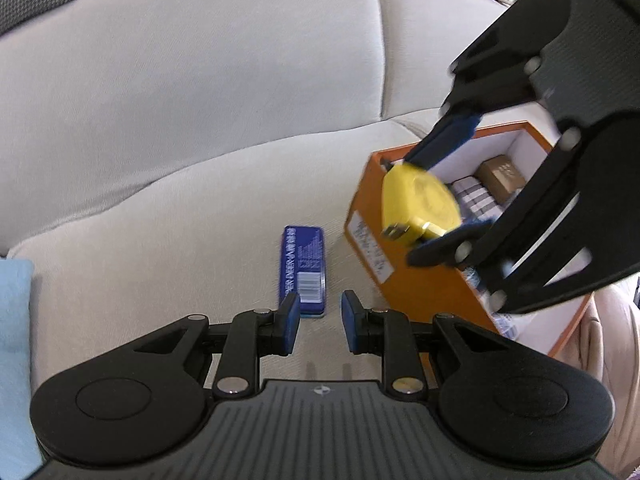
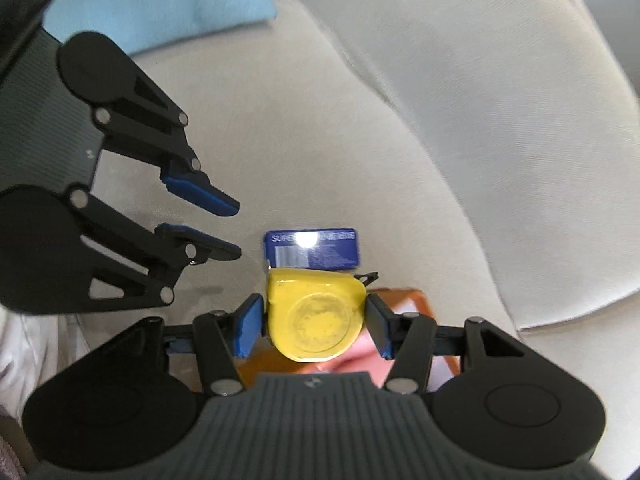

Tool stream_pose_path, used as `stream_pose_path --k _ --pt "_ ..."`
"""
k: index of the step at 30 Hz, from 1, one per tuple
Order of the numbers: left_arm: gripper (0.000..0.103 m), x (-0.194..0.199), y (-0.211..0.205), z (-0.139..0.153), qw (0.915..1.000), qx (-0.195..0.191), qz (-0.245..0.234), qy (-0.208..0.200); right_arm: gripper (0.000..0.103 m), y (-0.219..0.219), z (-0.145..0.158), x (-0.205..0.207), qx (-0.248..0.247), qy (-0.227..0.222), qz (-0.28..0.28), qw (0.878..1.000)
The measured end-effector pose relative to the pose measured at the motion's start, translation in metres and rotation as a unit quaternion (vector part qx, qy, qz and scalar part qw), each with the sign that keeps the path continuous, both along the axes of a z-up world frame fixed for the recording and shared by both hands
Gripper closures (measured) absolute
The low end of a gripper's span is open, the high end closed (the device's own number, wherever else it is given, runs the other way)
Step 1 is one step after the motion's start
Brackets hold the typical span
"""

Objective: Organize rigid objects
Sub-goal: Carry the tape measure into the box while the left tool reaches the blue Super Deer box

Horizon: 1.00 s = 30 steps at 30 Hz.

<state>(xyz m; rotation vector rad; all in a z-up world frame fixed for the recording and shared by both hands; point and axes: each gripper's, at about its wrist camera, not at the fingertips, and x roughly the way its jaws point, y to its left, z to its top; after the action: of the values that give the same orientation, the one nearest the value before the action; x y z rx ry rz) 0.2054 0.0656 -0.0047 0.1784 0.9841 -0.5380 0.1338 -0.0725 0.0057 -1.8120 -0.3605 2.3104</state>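
Note:
My right gripper [image 2: 314, 324] is shut on a yellow tape measure [image 2: 314, 316]; in the left wrist view the tape measure [image 1: 420, 204] hangs over the near-left corner of an open orange box [image 1: 404, 276] between the right gripper's [image 1: 444, 196] blue pads. A blue flat tin [image 1: 303, 270] lies on the beige sofa seat left of the box; it also shows in the right wrist view [image 2: 314, 249]. My left gripper [image 1: 320, 320] is open and empty, just short of the tin's near end; it also shows in the right wrist view [image 2: 236, 230].
The orange box holds a brown block [image 1: 502, 176] and other small packs. A light blue cushion [image 1: 14, 344] lies at the seat's left; it also shows in the right wrist view [image 2: 160, 0]. The sofa backrest [image 1: 200, 72] rises behind.

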Motion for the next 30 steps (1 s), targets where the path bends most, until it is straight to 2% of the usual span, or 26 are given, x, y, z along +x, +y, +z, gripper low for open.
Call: stream_pose_path --k 4,9,11,13,17,20,22,26,30 --pt "0.072 -0.002 -0.014 0.005 0.9998 0.013 -0.015 -0.006 0.046 0.005 0.024 0.037 0.009 0.025 -0.026 0.999" --pt "0.07 0.004 -0.026 -0.01 0.9994 0.028 -0.021 -0.002 0.046 0.009 0.038 0.095 0.011 0.033 -0.092 0.995" --pt "0.069 0.005 -0.029 -0.016 0.9992 0.031 -0.026 0.001 0.046 0.021 0.03 0.118 0.007 0.024 -0.121 0.992" --pt "0.061 0.009 -0.032 -0.024 0.9989 0.033 -0.031 0.009 0.046 0.024 0.022 0.132 0.001 0.009 -0.152 0.988" --pt "0.055 0.016 -0.038 -0.04 0.9981 0.038 -0.045 0.018 0.046 0.045 -0.004 0.161 -0.019 -0.016 -0.226 0.974" --pt "0.043 0.022 -0.042 -0.05 0.9971 0.045 -0.058 0.016 0.046 0.064 -0.015 0.193 -0.043 -0.02 -0.267 0.962" --pt "0.038 0.028 -0.045 -0.056 0.9962 0.049 -0.069 0.017 0.046 0.068 -0.032 0.193 -0.051 -0.025 -0.275 0.96" --pt "0.034 0.043 -0.056 -0.068 0.9939 0.068 -0.084 0.025 0.046 0.078 -0.05 0.193 -0.068 -0.034 -0.285 0.956" --pt "0.033 0.058 -0.067 -0.082 0.9881 0.136 -0.071 0.009 0.046 0.084 -0.062 0.199 -0.085 -0.042 -0.293 0.951"
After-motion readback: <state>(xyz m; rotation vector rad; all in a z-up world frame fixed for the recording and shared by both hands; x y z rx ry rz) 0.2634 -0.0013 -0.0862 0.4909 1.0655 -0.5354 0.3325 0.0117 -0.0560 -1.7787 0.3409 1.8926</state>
